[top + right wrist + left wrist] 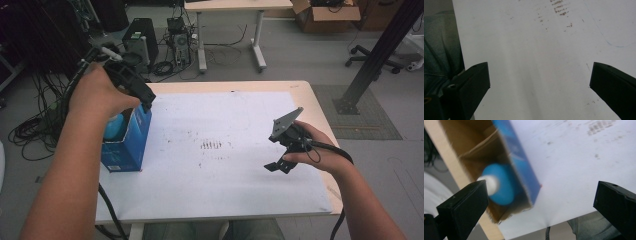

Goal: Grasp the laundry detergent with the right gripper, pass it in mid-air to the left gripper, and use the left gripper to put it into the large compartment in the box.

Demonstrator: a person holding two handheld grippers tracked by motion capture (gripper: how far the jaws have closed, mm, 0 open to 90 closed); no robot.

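Blue cardboard box (127, 142), open at the top with its brown inside showing, stands at the near left of the white paper sheet (235, 150) that covers the wooden table (320, 112), and I have my left gripper (132, 85) directly above its open mouth. From the left gripper view I look down between my two black fingers (461, 207), which stand wide apart and hold nothing; the box (524, 170) lies below and toward the left finger, and inside it sits a round blue bottle with a white cap (499, 183), the cap just past the left finger's tip. The picture there is blurred, so I cannot tell whether that finger touches the box rim. In the high view the bottle (114, 126) peeks out as a light blue curve beneath my left hand (97, 92). My right gripper (282, 150) is well apart from the box, held over the right part of the sheet in my right hand (320, 152), its grey three-cornered plate (286, 122) tilted up. Its own view shows both fingers (469, 85) spread wide with bare paper (536, 62) between them; a cluster of small brown marks (560, 7) lies ahead of the fingertips, and a strip of blue denim (439, 50) sits beyond the paper's edge outside the left finger.
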